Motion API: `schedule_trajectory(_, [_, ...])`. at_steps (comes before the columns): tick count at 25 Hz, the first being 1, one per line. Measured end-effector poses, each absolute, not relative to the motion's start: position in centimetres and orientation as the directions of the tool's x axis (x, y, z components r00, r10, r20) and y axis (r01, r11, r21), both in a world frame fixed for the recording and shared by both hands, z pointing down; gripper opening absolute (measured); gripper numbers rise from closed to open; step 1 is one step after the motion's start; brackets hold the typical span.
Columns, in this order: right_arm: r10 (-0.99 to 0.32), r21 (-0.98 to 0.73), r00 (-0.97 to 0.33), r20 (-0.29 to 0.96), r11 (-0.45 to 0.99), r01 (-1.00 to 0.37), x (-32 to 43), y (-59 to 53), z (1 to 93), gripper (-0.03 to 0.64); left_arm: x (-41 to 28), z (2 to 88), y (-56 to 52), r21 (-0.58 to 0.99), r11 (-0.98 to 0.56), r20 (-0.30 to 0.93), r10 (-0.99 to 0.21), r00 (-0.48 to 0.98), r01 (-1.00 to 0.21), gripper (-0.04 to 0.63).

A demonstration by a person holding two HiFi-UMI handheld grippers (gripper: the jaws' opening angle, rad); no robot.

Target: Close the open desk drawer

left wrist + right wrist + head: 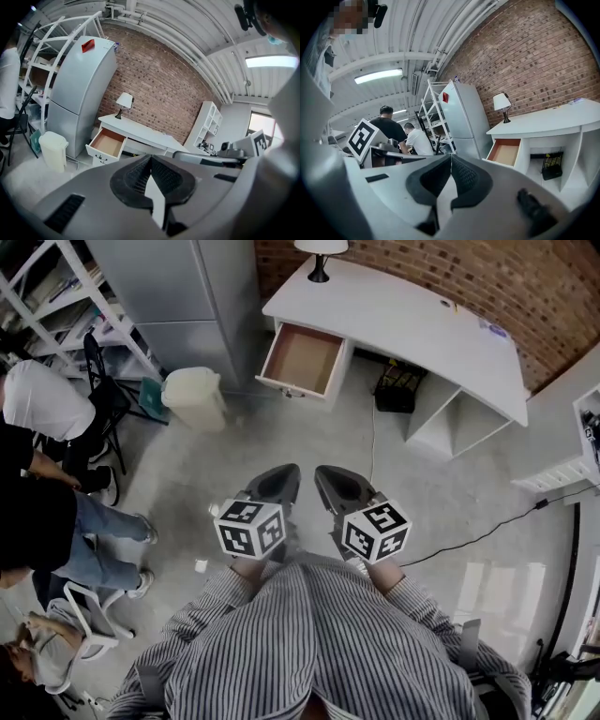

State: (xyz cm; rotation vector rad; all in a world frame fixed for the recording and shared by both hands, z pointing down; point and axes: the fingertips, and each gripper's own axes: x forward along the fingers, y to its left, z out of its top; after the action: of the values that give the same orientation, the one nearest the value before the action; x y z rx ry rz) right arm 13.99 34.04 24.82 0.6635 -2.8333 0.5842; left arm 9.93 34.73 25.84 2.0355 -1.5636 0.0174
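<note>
A white desk (403, 320) stands against the brick wall, and its drawer (302, 360) is pulled out, showing an empty brown inside. The same open drawer (108, 143) appears small and far off in the left gripper view, and the drawer (505, 152) also sits at mid-right in the right gripper view. My left gripper (277, 482) and right gripper (334, 486) are held close to my chest, side by side, well short of the desk. Both are shut with nothing between the jaws.
A cream bin (196, 397) stands left of the drawer beside a grey fridge (187, 296). A black basket (397, 388) sits under the desk, with a cable (487, 526) trailing over the floor. People (37, 493) and a chair (103, 390) are at the left. A lamp (321, 254) stands on the desk.
</note>
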Motion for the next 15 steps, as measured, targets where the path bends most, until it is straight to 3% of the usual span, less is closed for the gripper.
schedule_trajectory(15, [-0.501, -0.321, -0.836, 0.223, 0.772, -0.549, 1.3, 18.9, 23.8, 0.017, -2.7, 25.0, 19.7, 0.41, -0.265, 0.34, -0.843, 0.416, -0.873, 0.012])
